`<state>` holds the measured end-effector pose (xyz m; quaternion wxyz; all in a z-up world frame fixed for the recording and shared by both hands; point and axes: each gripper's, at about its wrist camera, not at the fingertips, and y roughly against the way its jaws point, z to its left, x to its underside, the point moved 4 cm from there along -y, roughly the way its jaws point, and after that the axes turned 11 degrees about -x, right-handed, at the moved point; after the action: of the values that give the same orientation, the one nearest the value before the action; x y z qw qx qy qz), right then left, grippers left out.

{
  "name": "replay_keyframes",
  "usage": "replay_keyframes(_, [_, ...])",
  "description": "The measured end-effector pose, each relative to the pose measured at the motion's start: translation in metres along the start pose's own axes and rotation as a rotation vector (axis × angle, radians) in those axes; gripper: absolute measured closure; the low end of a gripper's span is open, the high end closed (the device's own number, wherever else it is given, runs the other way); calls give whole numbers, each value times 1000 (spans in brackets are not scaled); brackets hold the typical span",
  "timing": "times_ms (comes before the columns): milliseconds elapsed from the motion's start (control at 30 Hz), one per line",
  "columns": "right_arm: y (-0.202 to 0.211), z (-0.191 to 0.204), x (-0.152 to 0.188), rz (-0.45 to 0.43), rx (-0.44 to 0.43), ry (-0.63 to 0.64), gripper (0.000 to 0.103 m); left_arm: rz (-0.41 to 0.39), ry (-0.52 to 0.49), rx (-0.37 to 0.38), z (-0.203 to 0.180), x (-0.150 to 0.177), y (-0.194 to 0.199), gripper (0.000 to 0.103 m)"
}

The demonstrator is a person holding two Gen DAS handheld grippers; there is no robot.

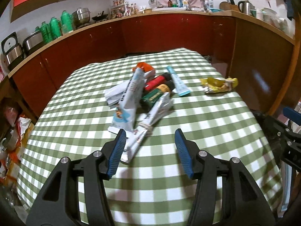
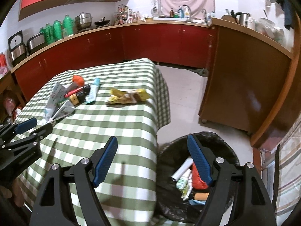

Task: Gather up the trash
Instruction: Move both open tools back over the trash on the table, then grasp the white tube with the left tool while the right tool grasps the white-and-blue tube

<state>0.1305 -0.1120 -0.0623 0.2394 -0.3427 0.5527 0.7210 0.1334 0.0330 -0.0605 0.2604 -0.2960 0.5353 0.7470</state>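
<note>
Now, trash pile (image 1: 143, 94): heaped tubes and wrappers at frame centre of the left wrist view, on the checked desk (image 1: 150, 169).
Nearest piece: a white tube (image 1: 136, 142), long axis running from lower left up toward the pile.
Left gripper (image 1: 150, 145): released, empty, just before that tube; the nearer one.
Right gripper (image 2: 152, 156): spread, empty, straddling desk edge and bin (image 2: 222, 141).
Yellow wrapper (image 2: 128, 96): apart, right of pile.
</note>
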Motion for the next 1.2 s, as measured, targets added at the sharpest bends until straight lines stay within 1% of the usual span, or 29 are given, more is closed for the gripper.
replay_keyframes(233, [-15, 16, -8, 21, -40, 3, 29, 69, -2, 25, 9, -2, -26, 51])
replay_keyframes(367, [-20, 22, -10, 33, -47, 12, 29, 72, -10, 38, 10, -5, -32, 51])
replay_keyframes(400, [-21, 22, -10, 35, -50, 13, 29, 69, -17, 43, 9, -7, -34, 53])
replay_keyframes(433, [-22, 23, -10, 37, -51, 14, 29, 65, -24, 52, 8, -7, -34, 58])
replay_keyframes(467, [-23, 24, -10, 39, -53, 16, 29, 64, -26, 62, 8, -8, -35, 61])
replay_keyframes(567, [-27, 27, -11, 47, -59, 20, 29, 51, -50, 84, 2, -7, -32, 79])
replay_keyframes(600, [-28, 28, -11, 48, -62, 21, 29, 46, -62, 87, 0, -6, -31, 81])
replay_keyframes(700, [-30, 33, -11, 51, -69, 32, 29, 38, -69, 105, -1, -3, -28, 83])
replay_keyframes(900, [-32, 44, -12, 56, -83, 54, 29, 34, -53, 112, 6, 6, -20, 88])
replay_keyframes(1200, [-41, 59, -17, 70, -96, 71, 29, 11, -7, 98, 35, 12, 1, 88])
